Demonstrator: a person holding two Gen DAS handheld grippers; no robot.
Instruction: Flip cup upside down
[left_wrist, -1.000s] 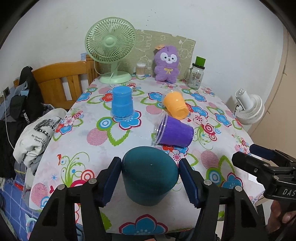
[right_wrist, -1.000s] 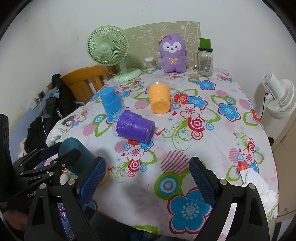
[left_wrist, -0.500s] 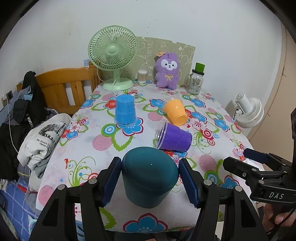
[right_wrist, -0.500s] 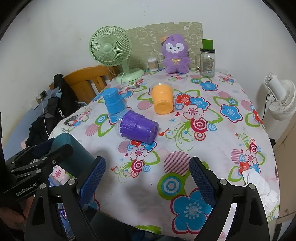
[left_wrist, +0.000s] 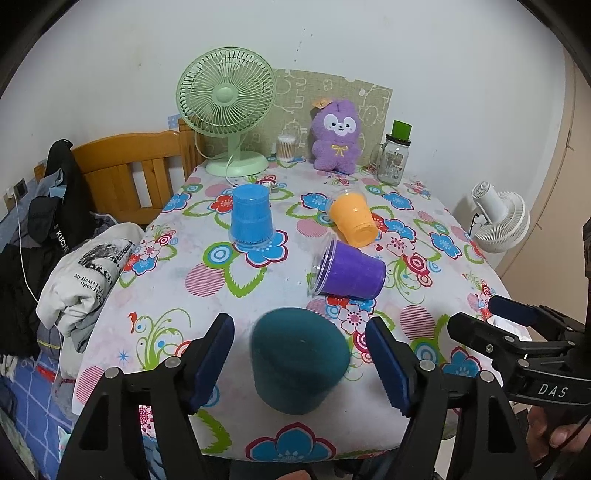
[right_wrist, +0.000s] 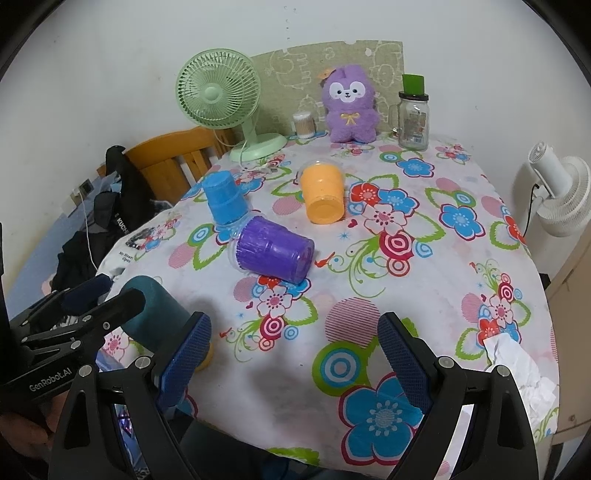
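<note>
Released since the earlier frame, the teal cup (left_wrist: 300, 363) stood upside down on the counter (left_wrist: 258, 280) before the purple cup (left_wrist: 349, 271); left claw (left_wrist: 301, 363) gaped wide; right claw (right_wrist: 291, 354) wide, empty; light, stiff plastic, likely best gripped across its sides.

"DAS" on right gripper (left_wrist: 517, 325), "GenRobot.AI" on left gripper (right_wrist: 101, 297), "KUCHE.." on black jacket (left_wrist: 59, 229).

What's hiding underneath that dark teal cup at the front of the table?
The teal cup stands upside down on the flowered tablecloth, closed base up. In the right wrist view something orange-yellow peeks out at its bottom edge. Its opaque wall hides anything inside.
</note>
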